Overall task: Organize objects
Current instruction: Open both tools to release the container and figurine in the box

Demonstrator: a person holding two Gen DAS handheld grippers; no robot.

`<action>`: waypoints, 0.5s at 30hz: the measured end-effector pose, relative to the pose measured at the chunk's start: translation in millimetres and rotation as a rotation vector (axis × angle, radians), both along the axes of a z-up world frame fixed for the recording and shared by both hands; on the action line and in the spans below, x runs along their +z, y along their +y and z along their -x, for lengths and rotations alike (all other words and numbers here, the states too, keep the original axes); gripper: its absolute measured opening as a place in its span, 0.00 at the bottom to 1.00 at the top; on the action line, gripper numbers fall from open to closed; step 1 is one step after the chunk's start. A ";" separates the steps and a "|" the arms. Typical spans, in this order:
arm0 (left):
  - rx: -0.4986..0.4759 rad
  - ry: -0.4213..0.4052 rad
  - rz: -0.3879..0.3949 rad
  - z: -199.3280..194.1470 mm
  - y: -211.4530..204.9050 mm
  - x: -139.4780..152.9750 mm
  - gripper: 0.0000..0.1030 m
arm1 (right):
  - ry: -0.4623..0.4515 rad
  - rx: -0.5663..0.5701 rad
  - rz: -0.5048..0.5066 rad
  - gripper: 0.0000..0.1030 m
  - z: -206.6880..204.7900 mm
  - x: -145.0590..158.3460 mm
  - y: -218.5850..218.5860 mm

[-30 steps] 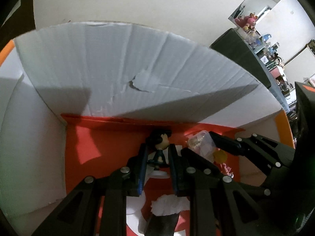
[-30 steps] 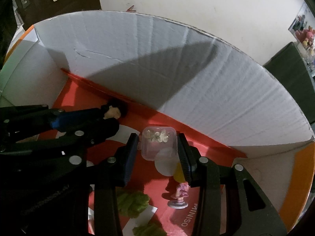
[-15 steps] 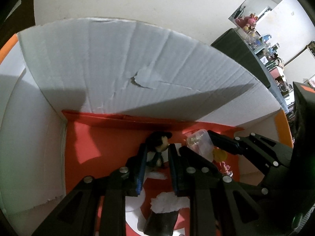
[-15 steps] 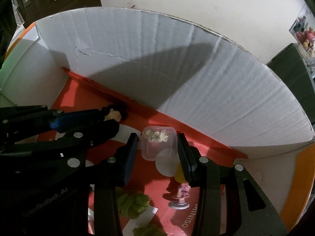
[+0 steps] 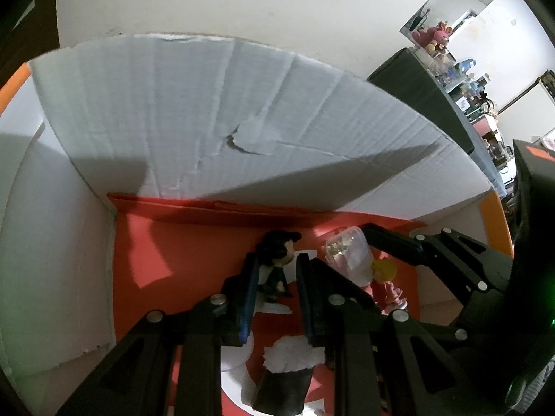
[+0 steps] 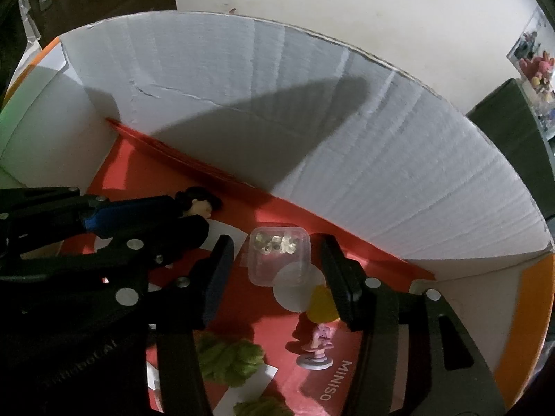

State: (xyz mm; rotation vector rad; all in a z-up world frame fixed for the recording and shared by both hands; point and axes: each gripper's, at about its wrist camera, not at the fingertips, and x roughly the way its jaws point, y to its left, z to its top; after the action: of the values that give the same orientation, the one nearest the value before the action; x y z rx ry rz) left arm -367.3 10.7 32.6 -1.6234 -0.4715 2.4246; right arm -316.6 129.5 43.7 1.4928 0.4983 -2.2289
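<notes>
Inside white cardboard box [image 5: 242, 121], red floor [image 5: 194, 249], left fingers [image 5: 249, 277] clamping dark-haired figurine [image 5: 277, 260], right fingers [image 6: 215, 277] released.

Both wrist views close inside the cardboard box [image 5: 242, 111], facing its back wall.

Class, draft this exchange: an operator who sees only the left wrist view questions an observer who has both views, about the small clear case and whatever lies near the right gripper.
Operator: Is the right gripper clamping the clear case?
Observer: No. The right wrist view shows a gap between the case and each of its fingers.
Operator: What lies nearer the right wrist, outside my frame?
Observer: Green fluffy clumps resting on a white card.
</notes>
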 end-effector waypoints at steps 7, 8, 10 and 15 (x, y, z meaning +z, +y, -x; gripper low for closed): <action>-0.002 0.000 0.000 0.4 0.1 0.4 0.28 | 0.003 -0.007 -0.003 0.49 -5.2 1.2 0.1; -0.003 0.001 0.001 0.0 -0.2 0.8 0.28 | 0.002 -0.008 -0.002 0.49 -5.9 1.4 0.3; -0.006 0.003 0.004 0.0 0.4 1.9 0.28 | 0.002 -0.012 -0.004 0.50 -7.8 2.0 1.1; -0.009 0.011 0.011 -4.1 -0.5 7.8 0.30 | 0.013 -0.019 -0.002 0.49 -15.4 7.9 4.0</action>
State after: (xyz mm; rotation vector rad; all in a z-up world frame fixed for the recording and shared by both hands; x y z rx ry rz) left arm -363.2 10.2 40.4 -1.6124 -0.4495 2.4322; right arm -301.2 133.5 51.6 1.4908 0.4926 -2.2544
